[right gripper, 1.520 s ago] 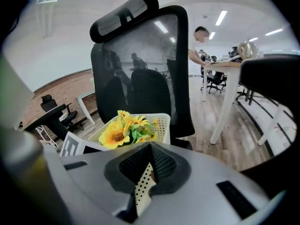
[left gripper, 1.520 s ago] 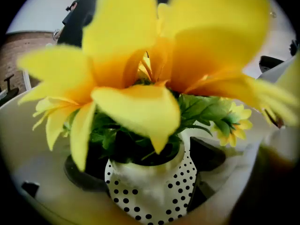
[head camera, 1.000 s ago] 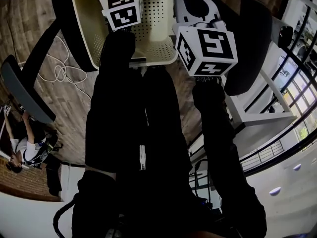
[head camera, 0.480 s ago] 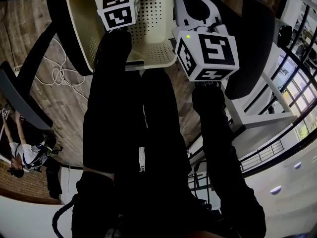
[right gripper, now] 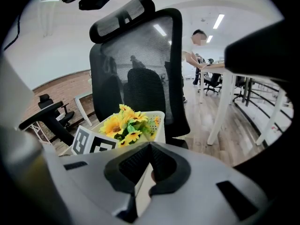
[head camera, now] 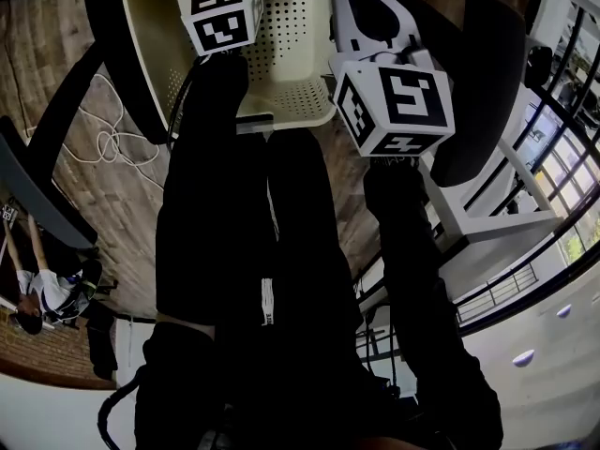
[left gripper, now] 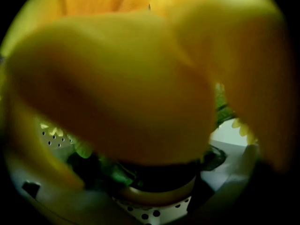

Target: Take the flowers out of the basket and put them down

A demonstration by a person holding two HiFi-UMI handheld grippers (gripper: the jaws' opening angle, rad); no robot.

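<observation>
Up close, the left gripper view is almost filled by blurred yellow petals of the flowers (left gripper: pixel 140 78), pressed near the lens. At the bottom of that frame the left gripper (left gripper: pixel 140 193) shows only as soft grey shapes at the lower left and lower right. They stand wide apart, with dark green leaves and a brownish rounded part of the bunch between them. Below that lies the dotted cream floor of the basket (left gripper: pixel 154 215). The flowers sit in the basket.

In the right gripper view, the right gripper (right gripper: pixel 149 170) has its black pads drawn narrow. A thin cream sliver between them looks like the edge of the basket's wall. Beyond it, at centre left, the yellow bunch stands in the cream basket, with the left gripper's marker cube (right gripper: pixel 93 145) just beside it. A black mesh office chair (right gripper: pixel 136 55) rises behind, and a person (right gripper: pixel 192 55) stands farther back at upper right.

In the head view, the basket sits at the top centre. The two marker cubes lie at its left and right, above the person's black-clad legs (head camera: pixel 281 251). A white cable (head camera: pixel 112 139) is coiled on the wooden floor at the left.
</observation>
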